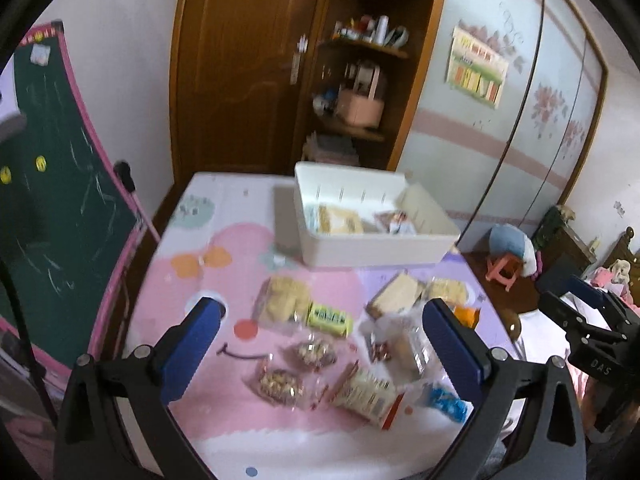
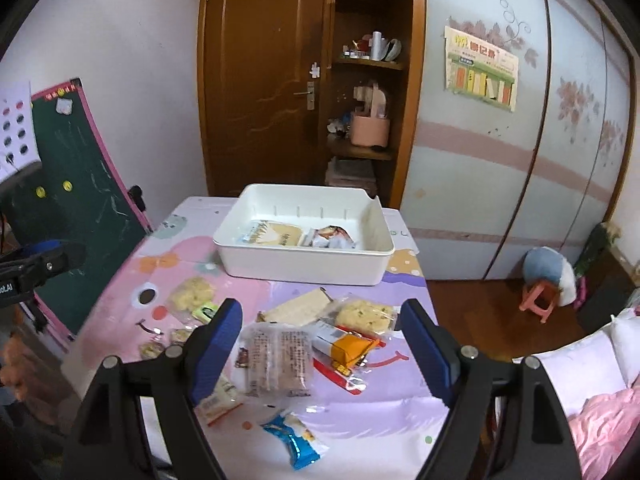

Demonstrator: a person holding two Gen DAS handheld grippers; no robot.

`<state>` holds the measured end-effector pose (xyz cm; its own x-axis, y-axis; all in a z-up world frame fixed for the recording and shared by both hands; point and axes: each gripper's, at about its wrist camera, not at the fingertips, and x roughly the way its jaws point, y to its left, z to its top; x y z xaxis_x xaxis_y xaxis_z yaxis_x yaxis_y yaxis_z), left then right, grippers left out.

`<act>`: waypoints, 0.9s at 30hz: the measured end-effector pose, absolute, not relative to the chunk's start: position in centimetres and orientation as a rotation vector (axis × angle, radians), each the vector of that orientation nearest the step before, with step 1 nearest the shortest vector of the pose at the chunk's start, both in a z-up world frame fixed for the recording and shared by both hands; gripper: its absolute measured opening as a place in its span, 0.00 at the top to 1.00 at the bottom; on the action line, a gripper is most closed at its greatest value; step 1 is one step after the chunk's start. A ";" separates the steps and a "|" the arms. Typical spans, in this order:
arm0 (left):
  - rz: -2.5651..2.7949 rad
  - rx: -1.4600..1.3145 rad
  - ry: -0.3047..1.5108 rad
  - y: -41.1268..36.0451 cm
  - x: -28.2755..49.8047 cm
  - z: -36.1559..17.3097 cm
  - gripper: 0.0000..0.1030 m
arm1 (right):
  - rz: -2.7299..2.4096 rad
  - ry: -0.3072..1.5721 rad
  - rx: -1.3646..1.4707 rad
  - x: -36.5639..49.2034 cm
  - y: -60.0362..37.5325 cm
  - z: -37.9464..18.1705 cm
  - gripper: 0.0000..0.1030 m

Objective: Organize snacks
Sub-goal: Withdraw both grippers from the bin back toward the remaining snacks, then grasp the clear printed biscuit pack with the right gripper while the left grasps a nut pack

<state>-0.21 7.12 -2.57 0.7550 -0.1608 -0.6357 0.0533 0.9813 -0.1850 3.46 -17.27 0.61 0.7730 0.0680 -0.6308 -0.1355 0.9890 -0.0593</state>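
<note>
A white bin (image 1: 376, 246) (image 2: 304, 262) stands at the table's far side with two snack packs inside. Loose snacks lie on the pink and purple cloth in front of it: a yellow cracker pack (image 1: 284, 298), a green-yellow pack (image 1: 330, 318), a clear cracker pack (image 2: 278, 360), an orange pack (image 2: 350, 350), a blue pack (image 2: 294, 438). My left gripper (image 1: 324, 316) is open and empty above the snacks. My right gripper (image 2: 320, 318) is open and empty above the clear cracker pack.
A green chalkboard (image 2: 80, 208) leans at the table's left. A brown door and shelf (image 2: 360, 80) stand behind. A pink stool (image 2: 538, 300) sits on the floor at right, with a bed (image 2: 592, 400) nearer.
</note>
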 end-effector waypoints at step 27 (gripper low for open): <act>0.121 -0.359 1.169 10.2 6.9 -20.6 0.05 | 0.243 1.153 -0.051 11.9 -13.8 -15.4 0.20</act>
